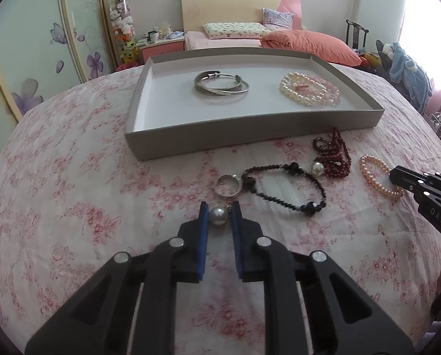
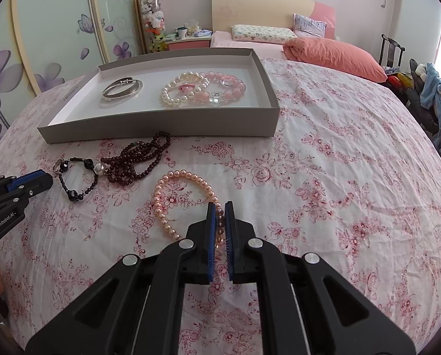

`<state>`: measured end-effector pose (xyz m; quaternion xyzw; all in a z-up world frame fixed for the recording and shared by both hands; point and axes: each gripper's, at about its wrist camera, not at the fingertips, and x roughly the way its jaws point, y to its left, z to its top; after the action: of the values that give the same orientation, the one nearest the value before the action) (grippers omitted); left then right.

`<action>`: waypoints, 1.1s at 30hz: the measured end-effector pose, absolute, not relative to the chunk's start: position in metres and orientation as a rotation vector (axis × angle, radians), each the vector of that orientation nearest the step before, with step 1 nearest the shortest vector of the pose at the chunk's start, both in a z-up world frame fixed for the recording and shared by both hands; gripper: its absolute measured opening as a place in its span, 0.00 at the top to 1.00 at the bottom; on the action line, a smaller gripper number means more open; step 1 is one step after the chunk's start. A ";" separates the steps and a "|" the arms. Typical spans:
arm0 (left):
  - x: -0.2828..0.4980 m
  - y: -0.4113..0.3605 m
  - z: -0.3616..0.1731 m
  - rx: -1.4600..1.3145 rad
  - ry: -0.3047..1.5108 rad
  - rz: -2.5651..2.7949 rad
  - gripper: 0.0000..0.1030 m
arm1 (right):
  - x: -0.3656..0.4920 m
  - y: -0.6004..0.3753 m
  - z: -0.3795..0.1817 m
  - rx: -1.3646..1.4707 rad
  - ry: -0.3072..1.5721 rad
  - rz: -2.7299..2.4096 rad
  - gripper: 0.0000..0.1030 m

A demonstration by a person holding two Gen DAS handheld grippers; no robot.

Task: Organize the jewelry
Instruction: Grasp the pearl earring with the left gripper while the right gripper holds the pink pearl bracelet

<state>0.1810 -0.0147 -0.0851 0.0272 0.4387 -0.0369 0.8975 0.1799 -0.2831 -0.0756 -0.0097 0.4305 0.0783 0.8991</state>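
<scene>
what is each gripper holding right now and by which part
Left gripper pinches the loose grey pearl across its sides. Right gripper clamps the peach pearl bracelet at its near strand.

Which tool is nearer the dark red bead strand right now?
Right. The right tool grips the peach pearl bracelet lying beside the dark red bead strand; the left tool sits beyond the black bracelet.

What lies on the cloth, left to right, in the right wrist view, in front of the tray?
Left gripper → silver ring → black bead bracelet → white pearl → dark red beads → pink pearl bracelet, with the right gripper shut on its right side.
</scene>
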 end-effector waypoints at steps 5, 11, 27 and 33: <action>0.176 0.004 -0.085 0.027 0.901 -0.040 0.84 | 0.180 -0.284 -0.075 -0.013 0.892 0.166 0.93; 0.176 0.009 -0.085 0.012 0.901 -0.024 0.84 | 0.180 -0.285 -0.075 -0.009 0.892 0.168 0.93; 0.176 0.010 -0.085 0.005 0.901 -0.027 0.84 | 0.180 -0.285 -0.075 -0.005 0.892 0.170 0.93; 0.176 0.010 -0.085 0.004 0.901 -0.027 0.84 | 0.181 -0.287 -0.075 0.017 0.894 0.180 0.93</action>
<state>0.1763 0.0097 -0.0848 0.0021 0.4354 -0.0132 0.9001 0.1805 -0.2871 -0.0753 0.0080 0.4318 0.0871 0.8977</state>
